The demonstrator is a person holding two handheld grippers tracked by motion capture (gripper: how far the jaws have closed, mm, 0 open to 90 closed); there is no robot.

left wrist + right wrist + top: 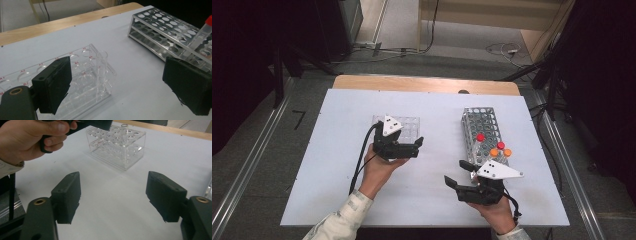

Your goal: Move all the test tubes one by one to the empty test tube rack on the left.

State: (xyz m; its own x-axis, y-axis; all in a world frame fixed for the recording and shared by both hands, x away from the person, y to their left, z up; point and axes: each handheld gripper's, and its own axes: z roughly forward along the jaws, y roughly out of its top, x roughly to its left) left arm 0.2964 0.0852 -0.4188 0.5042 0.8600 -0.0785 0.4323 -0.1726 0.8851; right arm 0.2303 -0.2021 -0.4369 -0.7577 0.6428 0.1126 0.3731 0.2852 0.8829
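Left jaws: left gripper (115,85) wide, empty
Right jaws: right gripper (113,195) wide, empty
Glass tube (102,67): in clear rack (82,75), just beyond left jaws

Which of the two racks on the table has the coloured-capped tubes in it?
The metal rack on the right; red and orange caps stand in it. The clear plastic rack has just one capless clear tube.

On the table (337,190), the clear rack (409,126) stands left of centre, the metal rack (482,132) to its right, well apart. One open tube (102,67) stands in the clear rack; capped tubes (497,148) stand in the metal rack's near end.
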